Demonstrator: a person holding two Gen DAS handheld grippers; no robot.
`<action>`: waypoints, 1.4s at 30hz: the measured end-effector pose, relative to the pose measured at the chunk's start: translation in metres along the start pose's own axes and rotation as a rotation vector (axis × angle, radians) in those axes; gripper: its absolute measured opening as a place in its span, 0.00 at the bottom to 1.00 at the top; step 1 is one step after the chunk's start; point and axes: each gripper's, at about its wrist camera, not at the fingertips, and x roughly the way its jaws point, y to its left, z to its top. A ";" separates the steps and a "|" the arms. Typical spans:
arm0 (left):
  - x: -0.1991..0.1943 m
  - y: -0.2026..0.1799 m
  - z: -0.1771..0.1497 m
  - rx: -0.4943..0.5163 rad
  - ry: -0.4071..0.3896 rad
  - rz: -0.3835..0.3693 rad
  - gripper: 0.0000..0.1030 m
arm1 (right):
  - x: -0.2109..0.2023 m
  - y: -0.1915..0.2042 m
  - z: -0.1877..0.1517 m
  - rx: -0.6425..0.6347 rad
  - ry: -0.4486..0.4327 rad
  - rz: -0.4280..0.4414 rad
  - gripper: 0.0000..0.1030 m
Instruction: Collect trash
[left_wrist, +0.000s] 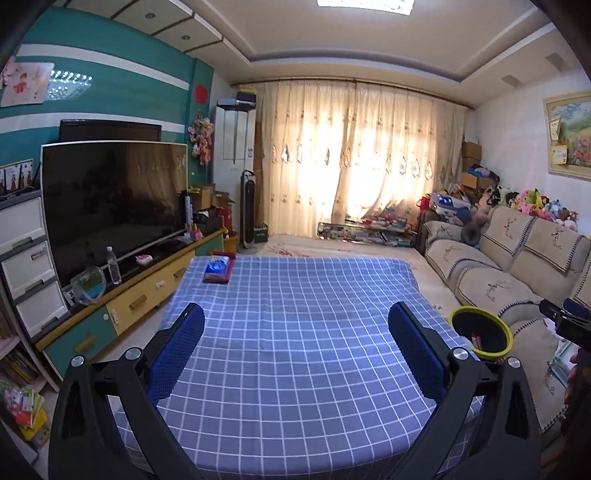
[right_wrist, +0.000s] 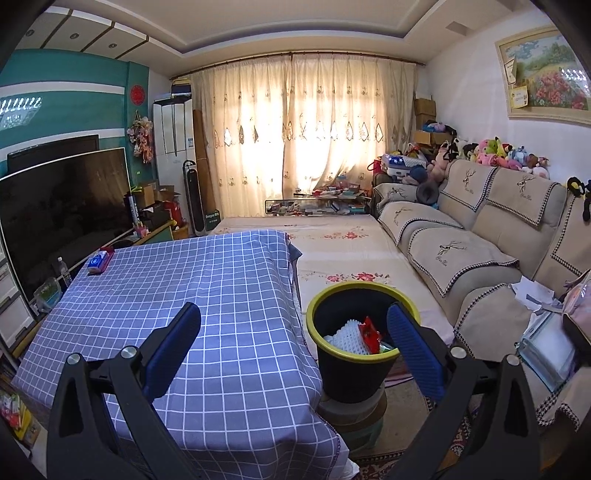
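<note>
Right wrist: upright bin (right_wrist: 354, 354) holding trash (right_wrist: 370, 334), both grippers (right_wrist: 293, 349) (left_wrist: 295, 349) spread, empty.

A blue checked cloth (left_wrist: 295, 325) is spread over the worktop. A tissue pack (left_wrist: 218, 270) is seen at its far left corner. A television (left_wrist: 110, 206) is set on a low cabinet (left_wrist: 147, 291) to the left, with a water bottle (left_wrist: 113, 265) before it. A sofa (right_wrist: 480, 240) is lined with plush toys (right_wrist: 506, 153), and cream curtains (right_wrist: 306, 133) are drawn across the window.

Left wrist: I look low along the checked surface (left_wrist: 295, 314) toward the curtains (left_wrist: 354, 158).
Right wrist: I face the same way from further right, bin (right_wrist: 354, 354) close.
Shared: surface, curtains, sofa (left_wrist: 517, 266).
</note>
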 end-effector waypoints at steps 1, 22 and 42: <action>-0.002 0.001 0.000 -0.002 -0.002 0.006 0.95 | 0.001 0.001 0.000 -0.002 0.003 0.002 0.93; 0.013 -0.007 0.006 0.012 0.022 -0.005 0.95 | 0.004 0.003 -0.003 -0.012 0.018 0.017 0.93; 0.016 -0.010 0.004 0.020 0.033 -0.018 0.95 | 0.006 0.003 -0.004 -0.010 0.022 0.019 0.93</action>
